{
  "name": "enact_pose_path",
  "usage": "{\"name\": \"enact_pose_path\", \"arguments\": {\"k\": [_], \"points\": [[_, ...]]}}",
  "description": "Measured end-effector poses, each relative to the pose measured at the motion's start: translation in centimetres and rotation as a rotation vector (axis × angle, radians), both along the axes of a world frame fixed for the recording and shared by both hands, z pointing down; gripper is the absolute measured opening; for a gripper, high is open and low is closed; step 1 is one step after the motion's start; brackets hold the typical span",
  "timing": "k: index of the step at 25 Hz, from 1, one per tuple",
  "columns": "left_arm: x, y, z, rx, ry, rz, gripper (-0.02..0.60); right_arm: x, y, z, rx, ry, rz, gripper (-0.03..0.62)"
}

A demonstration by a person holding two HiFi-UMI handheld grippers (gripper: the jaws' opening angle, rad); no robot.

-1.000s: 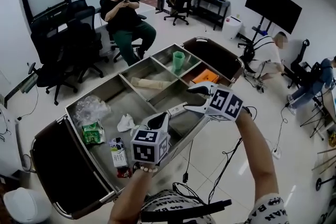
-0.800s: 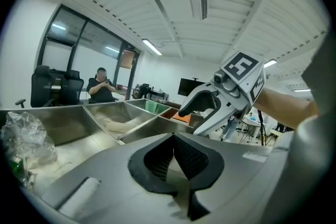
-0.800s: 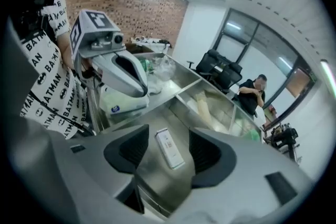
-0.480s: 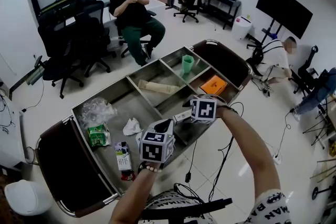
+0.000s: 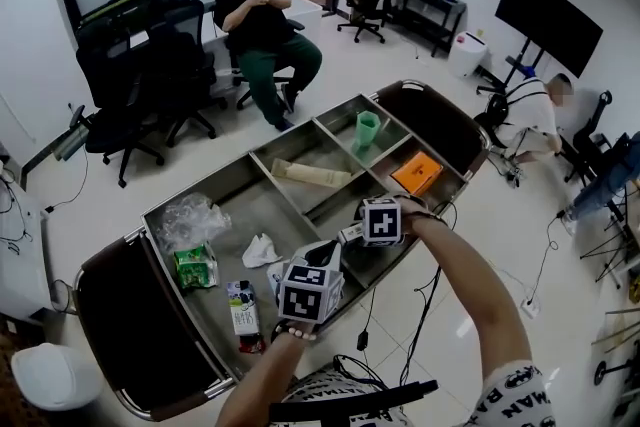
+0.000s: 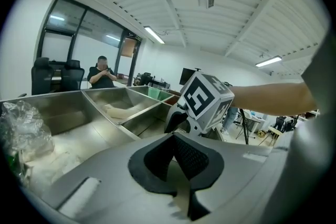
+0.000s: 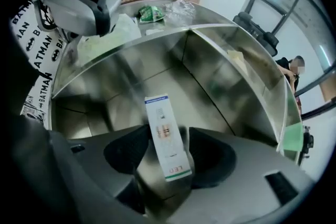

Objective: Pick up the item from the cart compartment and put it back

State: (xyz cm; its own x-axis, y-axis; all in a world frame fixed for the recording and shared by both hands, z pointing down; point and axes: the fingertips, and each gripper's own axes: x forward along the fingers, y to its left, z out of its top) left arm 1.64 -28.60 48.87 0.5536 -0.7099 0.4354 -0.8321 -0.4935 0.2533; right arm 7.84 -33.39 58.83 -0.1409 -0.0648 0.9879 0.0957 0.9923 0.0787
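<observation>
Two grippers above a silver steel cart (image 5: 240,215).
Spread, just closing, the right gripper (image 7: 168,136) straddles a long white carton (image 7: 159,113); the left gripper (image 6: 173,135) is pressed together.

A: What's your steel cart (image 5: 150,212) carrying?
B: Your big bay: clear plastic bag (image 5: 185,215), green packet (image 5: 195,266), milk carton (image 5: 243,308), crumpled tissue (image 5: 260,250). Next bay, a beige roll (image 5: 310,175). Far end, green cup (image 5: 367,128) and orange box (image 5: 417,175). Nearest you, a white box (image 7: 167,136).
</observation>
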Motion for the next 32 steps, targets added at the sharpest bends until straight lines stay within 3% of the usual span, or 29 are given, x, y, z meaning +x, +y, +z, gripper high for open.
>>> {"name": "enact_pose_path", "arguments": {"k": [6, 12, 21, 28, 32], "points": [[-0.3, -0.3, 0.3, -0.005, 0.008, 0.001, 0.005, 0.1, -0.8, 0.3, 0.042, 0.018, 0.000, 0.185], [-0.1, -0.4, -0.1, -0.001, 0.028, 0.004, 0.005, 0.0, -2.3, -1.5, 0.085, -0.091, 0.108, 0.175], [-0.3, -0.5, -1.1, 0.031, 0.050, -0.009, 0.005, 0.1, -3.7, -8.2, 0.206, -0.393, 0.350, 0.172], [-0.3, -0.3, -2.3, 0.068, 0.054, -0.022, 0.005, 1.5, -3.9, -15.2, 0.261, -0.703, 0.622, 0.169], [-0.1, -0.3, -3.2, 0.118, 0.051, -0.010, 0.005, 2.7, -2.6, -19.9, 0.293, -0.902, 0.713, 0.167]]}}
